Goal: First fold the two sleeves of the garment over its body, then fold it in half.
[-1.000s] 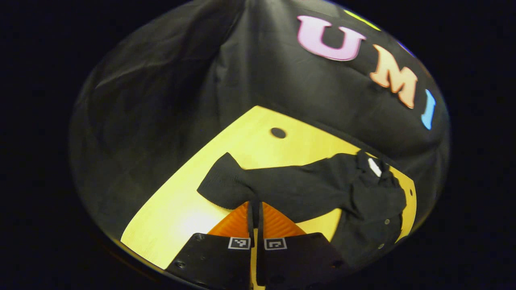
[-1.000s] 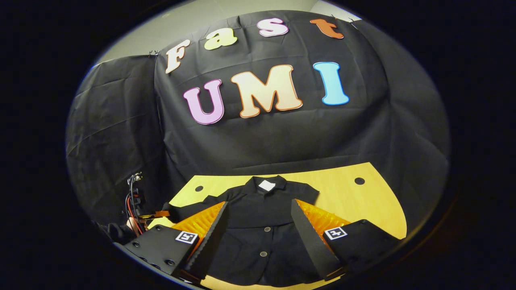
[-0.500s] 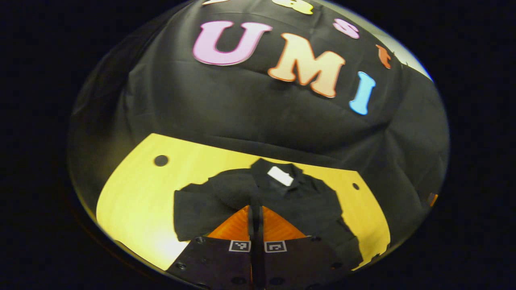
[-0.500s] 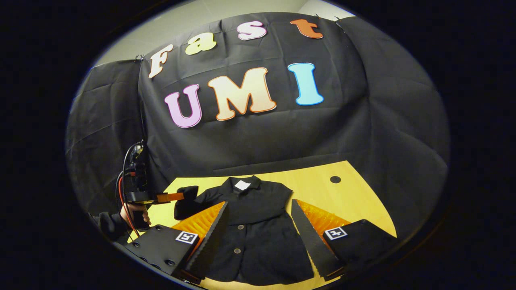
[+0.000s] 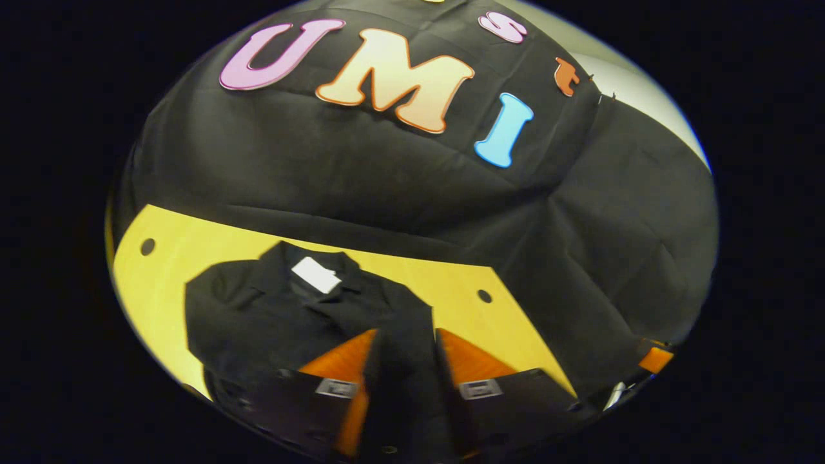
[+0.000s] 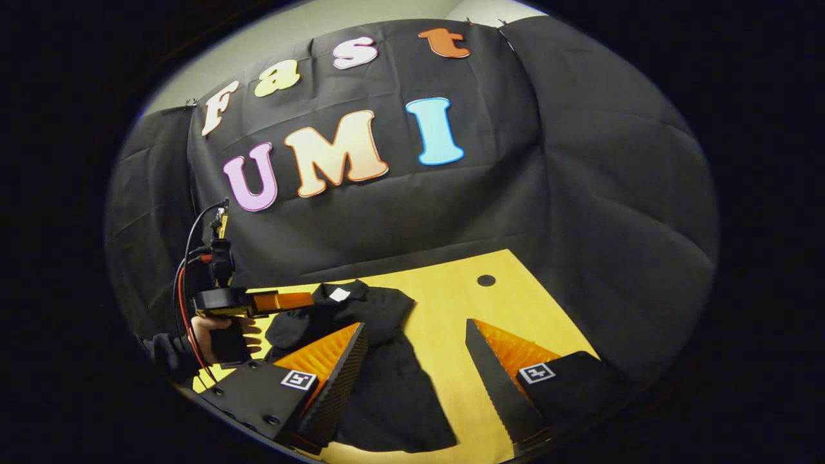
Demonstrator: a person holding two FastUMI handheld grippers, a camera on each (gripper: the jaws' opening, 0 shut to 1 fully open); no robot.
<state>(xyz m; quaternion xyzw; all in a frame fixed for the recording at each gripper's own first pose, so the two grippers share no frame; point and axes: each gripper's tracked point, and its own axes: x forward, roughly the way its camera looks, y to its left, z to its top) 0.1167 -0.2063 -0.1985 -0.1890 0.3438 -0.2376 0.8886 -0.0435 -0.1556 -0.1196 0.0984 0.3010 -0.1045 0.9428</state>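
A black button-front garment point(image 5: 258, 316) with a white collar label point(image 5: 315, 275) lies on the yellow table point(image 5: 155, 270). My left gripper point(image 5: 406, 332) hovers low over its body with the fingers parted, and black cloth of the sleeve shows in the gap. In the right gripper view the garment point(image 6: 387, 386) lies left of centre, with one sleeve lying folded over its chest. There the left gripper point(image 6: 277, 301) reaches over the collar side, held by a hand point(image 6: 213, 332). My right gripper point(image 6: 415, 323) stands wide open above the garment's right edge, holding nothing.
The table point(image 6: 464, 303) has a small round hole point(image 6: 486, 280) near its far right corner and bare wood right of the garment. Black cloth walls stand close behind the table. Red and black cables point(image 6: 184, 283) trail from the left gripper.
My left gripper carried the sleeve across onto the garment's body, and its fingers, pressed together before, have parted. My right gripper shifted to the right, toward the garment's right edge, still open.
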